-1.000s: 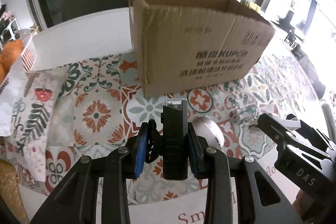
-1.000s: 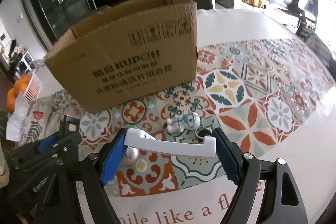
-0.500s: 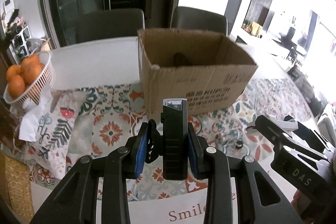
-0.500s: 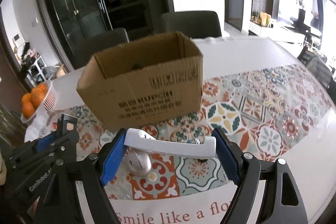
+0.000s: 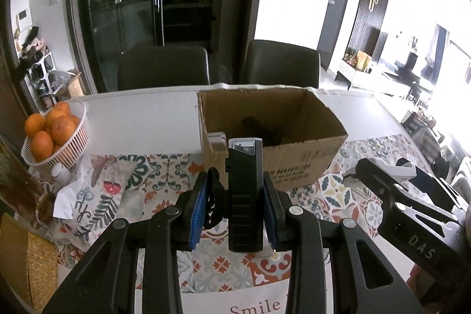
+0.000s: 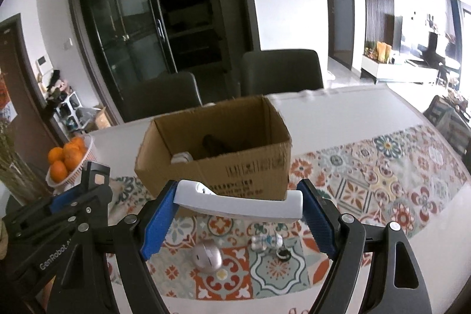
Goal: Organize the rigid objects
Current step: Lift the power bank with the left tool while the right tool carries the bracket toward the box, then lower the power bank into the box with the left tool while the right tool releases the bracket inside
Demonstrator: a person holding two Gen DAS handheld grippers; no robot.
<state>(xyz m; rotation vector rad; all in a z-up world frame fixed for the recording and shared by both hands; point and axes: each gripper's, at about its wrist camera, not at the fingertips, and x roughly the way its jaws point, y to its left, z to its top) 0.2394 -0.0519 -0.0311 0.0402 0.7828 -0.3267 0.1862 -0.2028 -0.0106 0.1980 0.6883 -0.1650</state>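
My left gripper (image 5: 239,196) is shut on a black oblong device (image 5: 245,190) that stands upright between its blue pads. My right gripper (image 6: 237,203) is shut on a white bar-shaped device (image 6: 238,203), held crosswise by its two ends. Both hang above the patterned tablecloth, short of an open cardboard box (image 5: 273,134) (image 6: 217,149) that holds a dark object and a small white one. A silver mouse (image 6: 206,256), a small blue-and-white figurine (image 6: 266,241) and a dark ring (image 6: 283,253) lie on the cloth below the right gripper.
A white basket of oranges (image 5: 56,134) stands at the left table edge, with a floral cloth (image 5: 97,196) beside it. Two dark chairs (image 5: 163,66) stand behind the table. A woven basket (image 5: 35,270) is at the near left. White table (image 6: 338,114) lies beyond the box.
Both grippers have risen with their objects still held. The box has gone from filling the view to lying lower and smaller, its inside now visible.
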